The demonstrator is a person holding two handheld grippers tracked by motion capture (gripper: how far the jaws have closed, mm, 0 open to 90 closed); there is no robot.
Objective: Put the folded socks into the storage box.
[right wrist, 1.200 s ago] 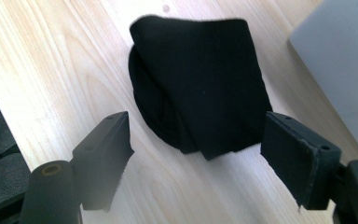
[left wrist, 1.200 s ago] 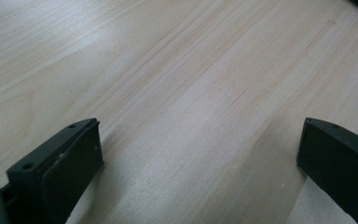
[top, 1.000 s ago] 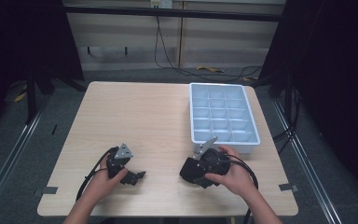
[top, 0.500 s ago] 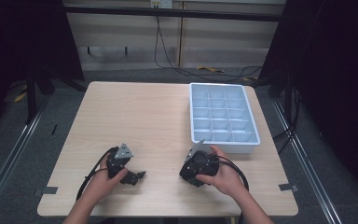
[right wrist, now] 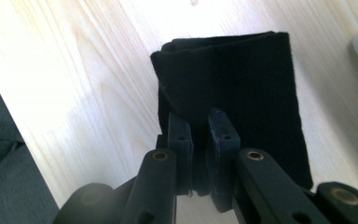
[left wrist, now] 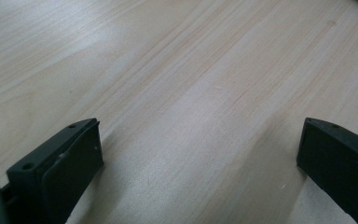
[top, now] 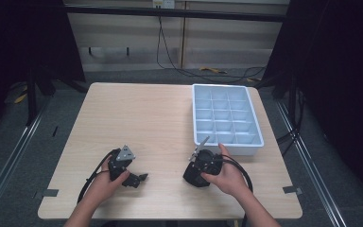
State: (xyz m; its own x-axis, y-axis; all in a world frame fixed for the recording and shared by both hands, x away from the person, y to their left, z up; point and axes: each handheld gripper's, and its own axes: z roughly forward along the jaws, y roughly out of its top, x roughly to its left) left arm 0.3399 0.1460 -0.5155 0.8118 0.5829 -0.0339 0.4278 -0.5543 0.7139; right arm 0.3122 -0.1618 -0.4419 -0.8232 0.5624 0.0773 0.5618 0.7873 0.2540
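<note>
At the near right of the table [top: 137, 113] | our right gripper [right wrist: 199, 140] had just been closing, jaws pinching the folded black cloth [right wrist: 242, 88] flat on the wood | grasp made, lift and placing left | left gripper [left wrist: 200, 154] spread, empty | divided tray [top: 254, 116] far right, unfilled.

Dim surroundings, glare in close-ups

L hand [top: 105, 182] low near table's front edge, wrist flat | left gripper [top: 139, 178] jaws wide apart, nothing between | R hand [top: 224, 172] near front edge, right of centre | right gripper [right wrist: 204, 133] jaws just closing, now pinched on folded black cloth [right wrist: 242, 93], pointing down at the tabletop
</note>
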